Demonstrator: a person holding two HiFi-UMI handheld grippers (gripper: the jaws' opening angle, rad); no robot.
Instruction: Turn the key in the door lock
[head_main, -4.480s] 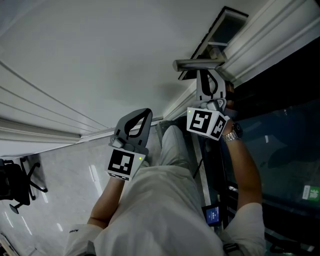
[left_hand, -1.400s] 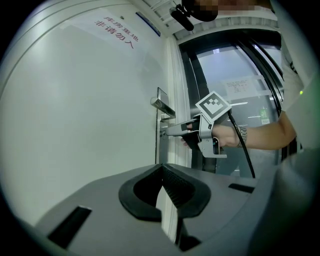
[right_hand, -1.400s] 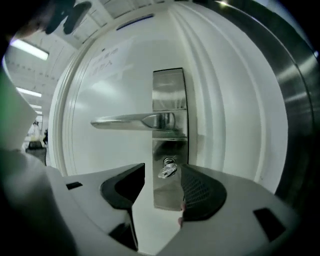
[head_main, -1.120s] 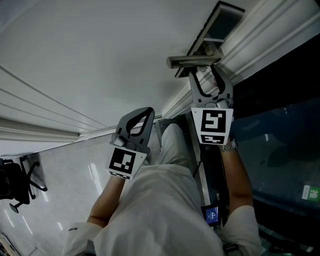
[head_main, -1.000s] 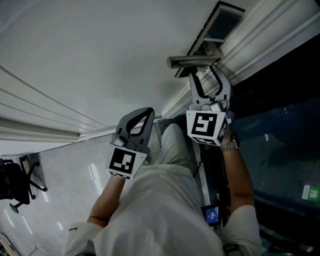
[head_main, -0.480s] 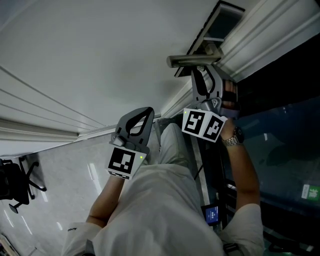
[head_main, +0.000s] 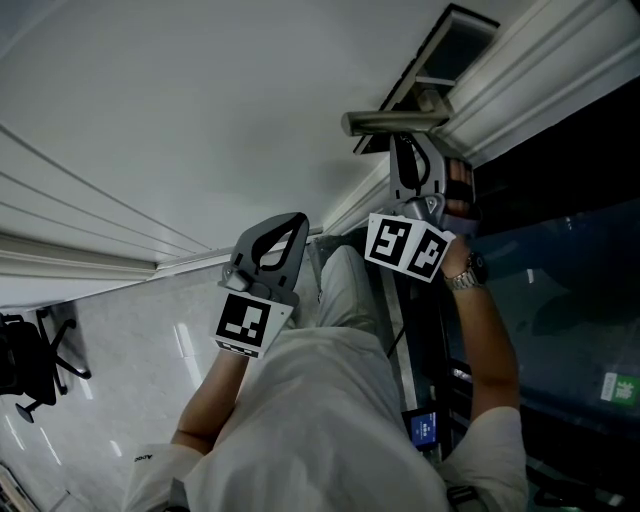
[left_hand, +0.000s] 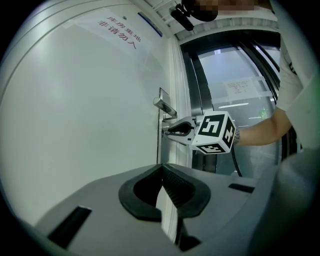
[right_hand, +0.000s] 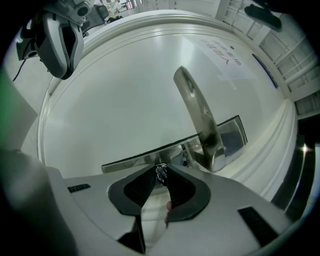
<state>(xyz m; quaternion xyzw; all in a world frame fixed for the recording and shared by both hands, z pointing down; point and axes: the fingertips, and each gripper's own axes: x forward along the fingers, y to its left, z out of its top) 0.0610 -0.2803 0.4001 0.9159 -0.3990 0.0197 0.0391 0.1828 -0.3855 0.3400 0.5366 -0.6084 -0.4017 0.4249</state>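
While the left gripper (head_main: 296, 224) hangs clenched and empty well off to the left, the right gripper (right_hand: 161, 168), its jaws just closing, seems to pinch the key (right_hand: 161, 175) dead ahead at its tips, in the lock plate (right_hand: 135, 161) near the door handle (right_hand: 197, 115), with the key's shaft in line with the gripper.

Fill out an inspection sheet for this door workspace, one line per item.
surface: white door with a printed notice on it.
job's things: key at the lock plate, below the lever handle.
clutter: nothing seen.
grippers: right gripper has just been closing, jaws on the key; left gripper shut, empty, away from the lock.
cables: dark cable hanging below the right gripper.
surroundings: glass panel beside the door; office chair on glossy floor.
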